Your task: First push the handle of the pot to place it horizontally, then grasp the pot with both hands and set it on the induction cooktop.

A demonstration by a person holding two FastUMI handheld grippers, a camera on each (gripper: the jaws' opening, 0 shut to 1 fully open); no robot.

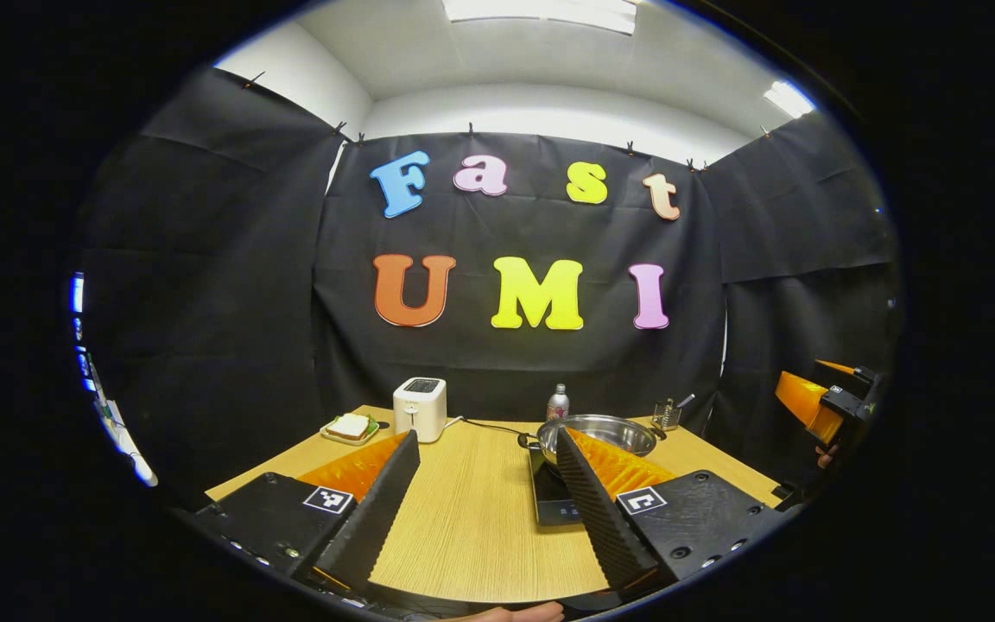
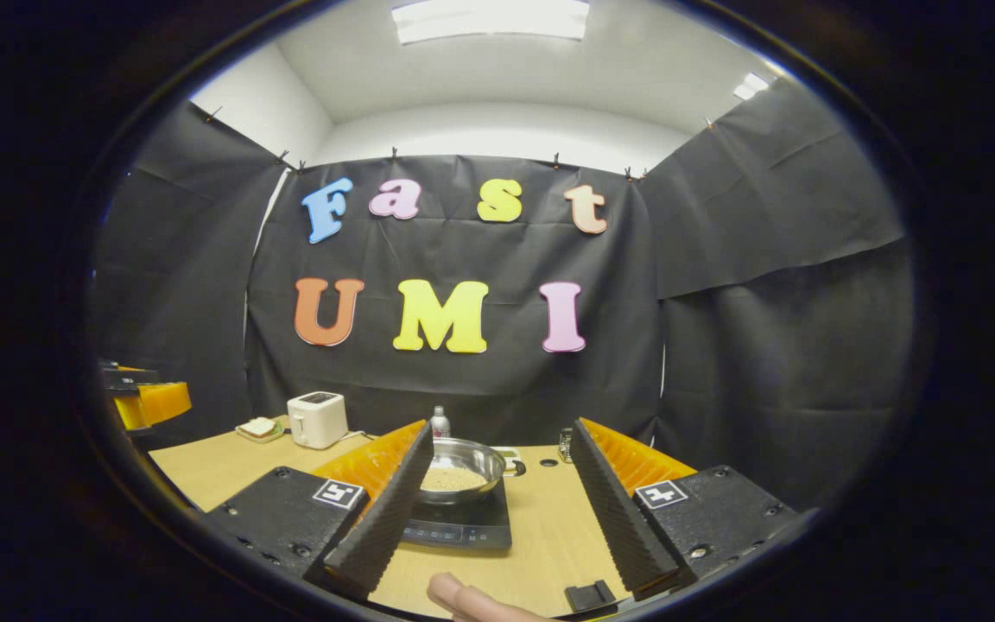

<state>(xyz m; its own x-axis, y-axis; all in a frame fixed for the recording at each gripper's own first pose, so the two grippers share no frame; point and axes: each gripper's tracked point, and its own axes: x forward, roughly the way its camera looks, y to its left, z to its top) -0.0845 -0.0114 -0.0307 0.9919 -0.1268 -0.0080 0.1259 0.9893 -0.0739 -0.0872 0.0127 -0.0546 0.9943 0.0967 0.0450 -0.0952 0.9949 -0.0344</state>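
1. Two grippers hover over the near edge of the desk (image 1: 480, 518), well back from everything on it. We hold the left gripper (image 1: 484, 510) with its jaws spread wide and nothing between them; the right gripper (image 2: 497, 510) is just as wide open and just as empty.

2. Our pot (image 2: 461, 471) sits on the cooktop (image 2: 463, 525), toward the far side of the desk. From that we judge the placing is done and both grippers stand clear because there is nothing left to carry.

3. From the left gripper view the pot (image 1: 605, 430) lies right of centre, partly behind that gripper's right finger. A dark stub at its left rim looks like a handle; we cannot tell how it is turned.

4. Inside the pot, the right gripper view shows a pale, grainy layer over the bottom. What it is we cannot tell.

5. A toaster (image 1: 420, 408) stands at the back left, its cord running toward the cooktop (image 1: 554, 497). Beside it is a plate (image 1: 349, 429) with a sandwich on it.

6. A bottle (image 1: 557, 403) stands behind the pot, and a small holder (image 1: 667, 415) with something stuck in it sits at the pot's right, both near the wall and out of the working path.

7. A fingertip (image 2: 454, 594) shows at the bottom of the right gripper view, where the hand holds the tool.
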